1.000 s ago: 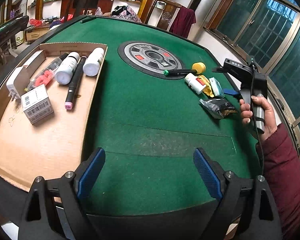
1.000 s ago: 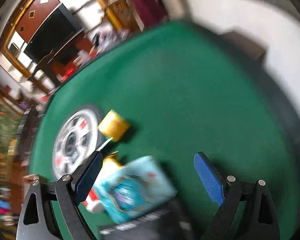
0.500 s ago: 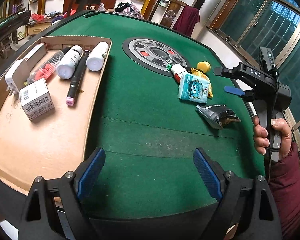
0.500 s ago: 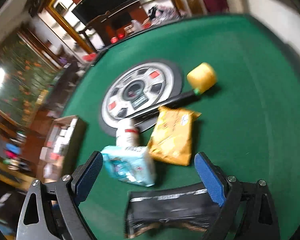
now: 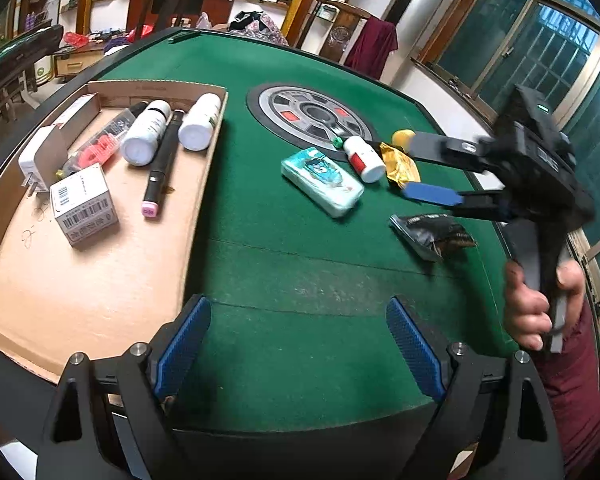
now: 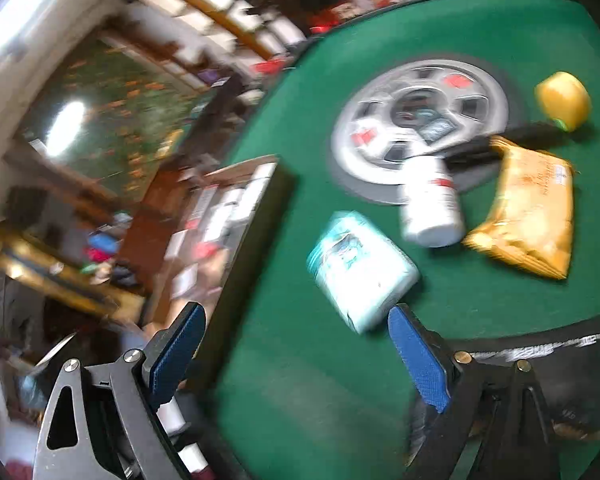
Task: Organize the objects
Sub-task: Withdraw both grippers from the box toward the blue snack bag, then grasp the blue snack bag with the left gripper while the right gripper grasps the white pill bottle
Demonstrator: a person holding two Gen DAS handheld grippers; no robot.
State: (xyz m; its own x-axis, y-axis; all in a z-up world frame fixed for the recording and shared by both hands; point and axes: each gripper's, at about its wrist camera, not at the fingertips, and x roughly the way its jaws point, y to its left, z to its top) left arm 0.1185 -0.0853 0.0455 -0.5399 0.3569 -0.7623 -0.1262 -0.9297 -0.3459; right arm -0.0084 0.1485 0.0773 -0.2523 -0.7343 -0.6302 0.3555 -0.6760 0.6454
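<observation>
Green felt covers the table [image 5: 300, 264], with wooden shelving and windows behind. Nearest, the left gripper [image 5: 298, 344] hangs spread and empty over the felt edge. The cardboard tray [image 5: 80, 280] holds 2 white bottles [image 5: 144, 138], 1 marker [image 5: 162, 164] and 1 barcoded box [image 5: 85, 209]. Farther on, the right gripper [image 5: 410, 168], also spread, hovers by 1 tissue pack [image 5: 322, 186], 1 white bottle [image 5: 365, 159], 1 yellow pouch [image 5: 400, 164] and 1 black packet [image 5: 432, 234].

Left wrist view: sharp, evenly lit; soft shadows beside objects on the bench [image 5: 300, 272].
Right wrist view: heavy motion blur; glare at upper left.
Edges: fisheye curvature, dark corners.
</observation>
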